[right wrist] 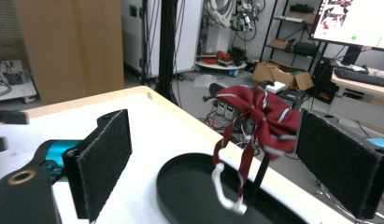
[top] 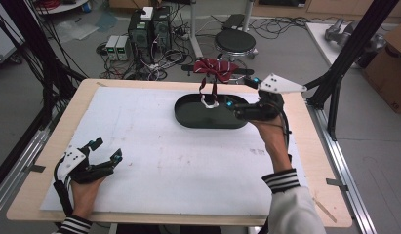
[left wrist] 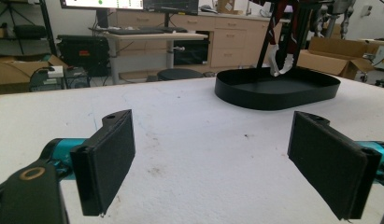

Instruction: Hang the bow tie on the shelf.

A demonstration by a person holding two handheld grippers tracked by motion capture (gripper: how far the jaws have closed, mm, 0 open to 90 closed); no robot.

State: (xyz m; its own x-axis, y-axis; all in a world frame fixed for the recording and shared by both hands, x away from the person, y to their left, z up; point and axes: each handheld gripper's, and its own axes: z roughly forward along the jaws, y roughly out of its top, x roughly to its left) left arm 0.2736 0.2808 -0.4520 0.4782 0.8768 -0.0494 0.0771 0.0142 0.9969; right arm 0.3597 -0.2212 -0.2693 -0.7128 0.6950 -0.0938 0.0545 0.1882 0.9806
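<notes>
A dark red bow tie (top: 215, 68) with pale stripes hangs from a thin black stand, its straps ending in a white clasp (top: 209, 102) over a black oval tray (top: 188, 119). My right gripper (top: 243, 92) is just to the right of the tie, above the tray's right end, and its jaws stand wide open. In the right gripper view the bow tie (right wrist: 257, 112) hangs ahead between the pads (right wrist: 105, 158) and close to the right one, with neither pad pressing on it. My left gripper (top: 107, 149) rests open and empty at the table's near left. From it the tray (left wrist: 273, 95) lies far ahead.
A white sheet (top: 154, 161) covers the wooden table (top: 315, 185). Behind the table's far edge are a black stool (top: 235, 41), computer boxes (top: 149, 29) and tangled cables on the floor. Black frame posts (top: 351, 46) rise at the right, beside a cardboard box (top: 390, 68).
</notes>
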